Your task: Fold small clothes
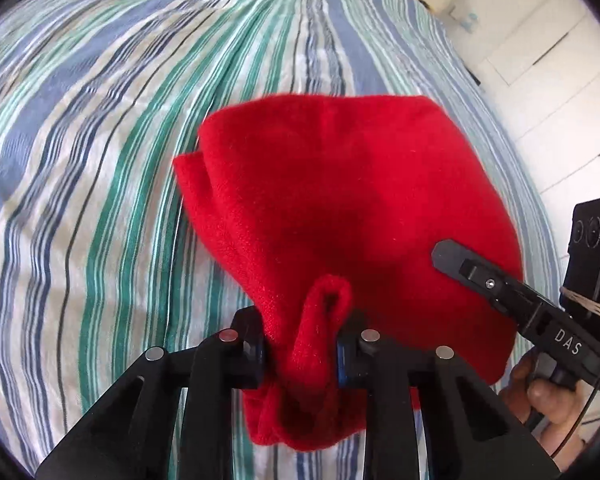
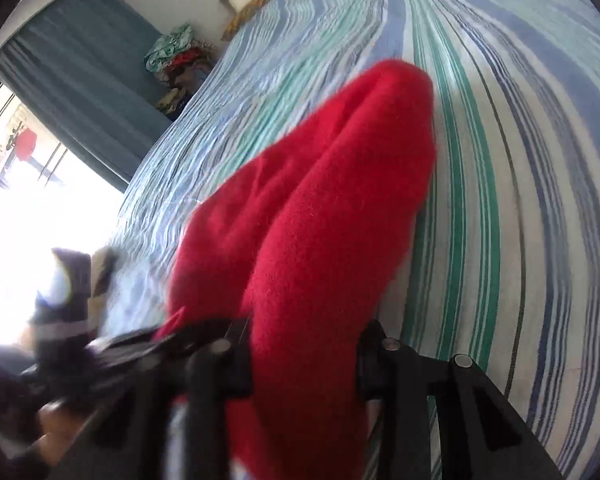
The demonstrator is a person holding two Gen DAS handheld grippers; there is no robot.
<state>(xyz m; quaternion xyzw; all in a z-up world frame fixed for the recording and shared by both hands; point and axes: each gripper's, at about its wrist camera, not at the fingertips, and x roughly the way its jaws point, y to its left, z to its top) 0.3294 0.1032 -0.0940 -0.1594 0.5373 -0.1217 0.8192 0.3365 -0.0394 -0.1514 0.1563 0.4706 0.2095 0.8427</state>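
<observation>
A red fleece garment [image 1: 360,200] lies bunched on the striped bedspread [image 1: 120,140]. My left gripper [image 1: 303,350] is shut on a pinched fold of its near edge. The right gripper [image 1: 500,280] reaches onto the garment from the right, with one black finger over the cloth. In the right wrist view the red garment [image 2: 320,220] fills the middle and my right gripper [image 2: 304,364] is shut on a thick fold of it. The left gripper shows blurred at the lower left [image 2: 140,344].
The striped bedspread [image 2: 500,160] spreads all around. A pile of clothes [image 2: 180,60] sits beyond the bed's far edge by a teal curtain [image 2: 80,60]. A bright window [image 2: 28,200] is at left. White cupboard doors [image 1: 540,60] stand to the right.
</observation>
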